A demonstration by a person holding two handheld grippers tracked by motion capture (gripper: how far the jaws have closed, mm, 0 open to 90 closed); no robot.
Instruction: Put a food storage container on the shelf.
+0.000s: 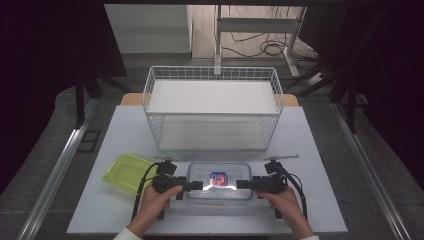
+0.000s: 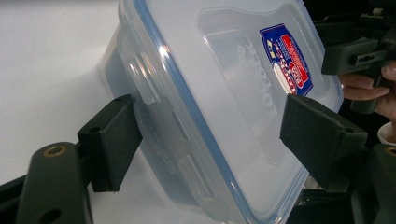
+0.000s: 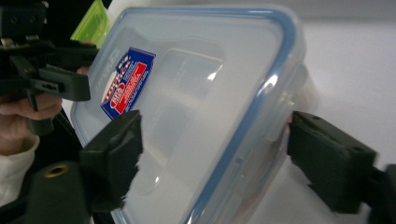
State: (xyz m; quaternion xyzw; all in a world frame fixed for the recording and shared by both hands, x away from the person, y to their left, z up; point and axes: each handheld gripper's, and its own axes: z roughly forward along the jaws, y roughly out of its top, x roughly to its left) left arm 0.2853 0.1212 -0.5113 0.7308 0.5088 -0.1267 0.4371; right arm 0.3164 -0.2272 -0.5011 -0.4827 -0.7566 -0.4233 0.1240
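A clear plastic food box (image 1: 220, 181) with a blue-rimmed lid and a red and blue sticker lies near the table's front edge. My left gripper (image 1: 197, 185) reaches in from the box's left end, my right gripper (image 1: 242, 184) from its right end. In the left gripper view the box (image 2: 224, 93) end sits between the open jaws of the left gripper (image 2: 212, 112); one pad (image 2: 112, 140) touches the side latch, the other hovers over the lid. In the right gripper view the box (image 3: 196, 102) lies between the right gripper's (image 3: 215, 126) spread jaws, with a gap at the latch side.
A white wire basket (image 1: 155, 130) with two shelves stands behind the box at mid table. A yellow-green tray (image 1: 125, 172) lies left of the box, beside my left hand. The white table (image 1: 310, 150) ends just in front of the hands.
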